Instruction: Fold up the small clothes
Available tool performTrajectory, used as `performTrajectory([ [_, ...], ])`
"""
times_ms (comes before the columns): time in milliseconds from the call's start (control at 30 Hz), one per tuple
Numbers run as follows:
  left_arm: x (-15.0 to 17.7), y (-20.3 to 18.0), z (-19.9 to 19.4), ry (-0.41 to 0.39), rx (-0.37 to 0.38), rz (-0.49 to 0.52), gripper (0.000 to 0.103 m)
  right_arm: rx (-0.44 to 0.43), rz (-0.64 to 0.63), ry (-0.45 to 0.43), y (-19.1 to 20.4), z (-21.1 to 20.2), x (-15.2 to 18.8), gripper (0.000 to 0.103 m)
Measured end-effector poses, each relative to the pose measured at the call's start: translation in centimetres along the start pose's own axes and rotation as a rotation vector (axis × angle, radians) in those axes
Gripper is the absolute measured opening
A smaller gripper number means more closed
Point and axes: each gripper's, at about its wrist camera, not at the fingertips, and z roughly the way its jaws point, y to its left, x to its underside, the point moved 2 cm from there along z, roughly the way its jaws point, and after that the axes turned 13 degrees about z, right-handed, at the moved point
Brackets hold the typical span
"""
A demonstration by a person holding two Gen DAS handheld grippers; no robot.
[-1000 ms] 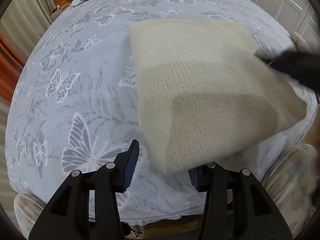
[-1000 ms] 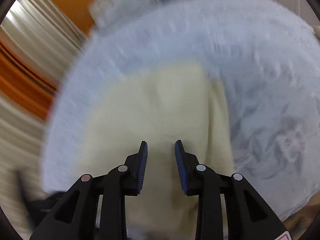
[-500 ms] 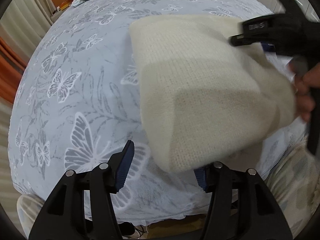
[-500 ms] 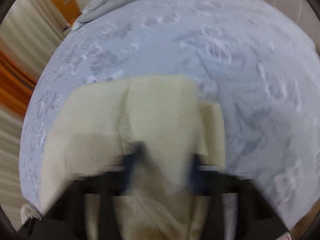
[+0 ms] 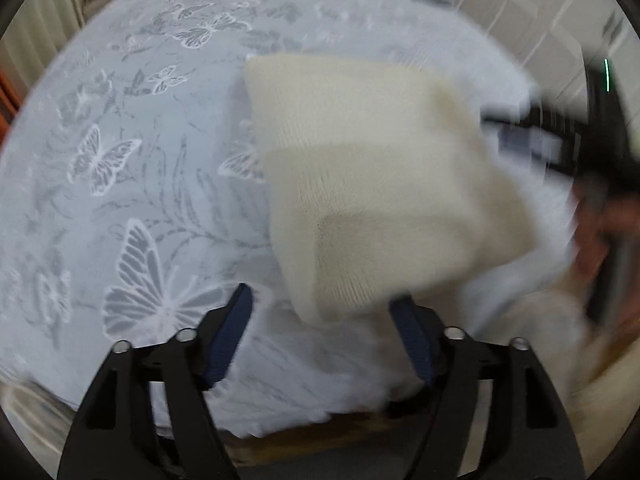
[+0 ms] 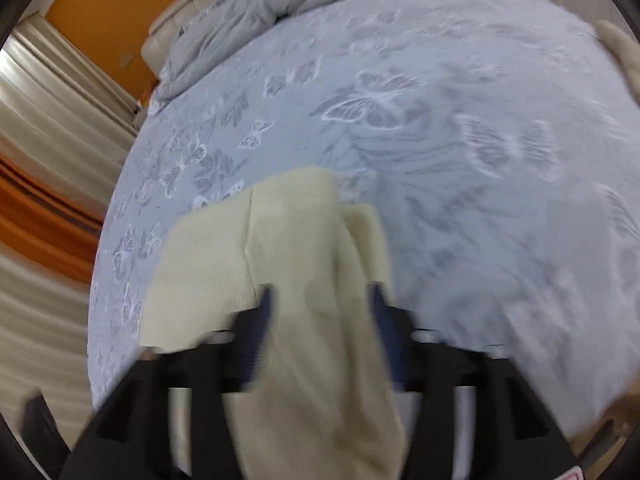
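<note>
A cream knitted garment [image 5: 380, 184] lies folded on a pale blue butterfly-print bed sheet [image 5: 120, 160]. My left gripper [image 5: 324, 320] is open, and the garment's near corner hangs between its fingers without being pinched. In the right wrist view the garment [image 6: 288, 240] drapes over and between the blurred fingers of my right gripper [image 6: 320, 320], whose jaws stand apart. The right gripper also shows blurred at the right edge of the left wrist view [image 5: 560, 140].
A rumpled grey duvet [image 6: 248, 4] lies at the head of the bed. An orange wall [image 6: 112, 8] and pale curtains [image 6: 44, 128] stand to the left. White cupboard doors [image 5: 540, 12] are on the right. The bed's front edge [image 5: 280, 428] is close below.
My right gripper has opened wider and moved in over the garment's right side. My left gripper has stayed open and drawn back a little from the near corner.
</note>
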Motion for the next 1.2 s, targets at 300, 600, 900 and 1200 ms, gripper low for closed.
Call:
performTrajectory([
  [300,-5.1,5.4,2.6,-0.065,0.168,-0.301,0.093,-0.068,0.163,0.179,-1.6,4.9,3.2,0.082],
  [600,-5.9,6.1,11.0,0.065,0.366,-0.552,0.093,-0.14,0.207,0.185,-0.9,7.6,2.8,0.084],
  [900,-9.0,2.2,4.7,0.007,0.301,-0.353,0.058,-0.207,0.127,0.051,2.7,-1.7,1.9,0.036],
  [1200,-11.7,-2.0,-12.9,-0.305,0.406,-0.096,0.058,-0.35,-0.108,-0.301,10.5,-21.1,3.4,0.036],
])
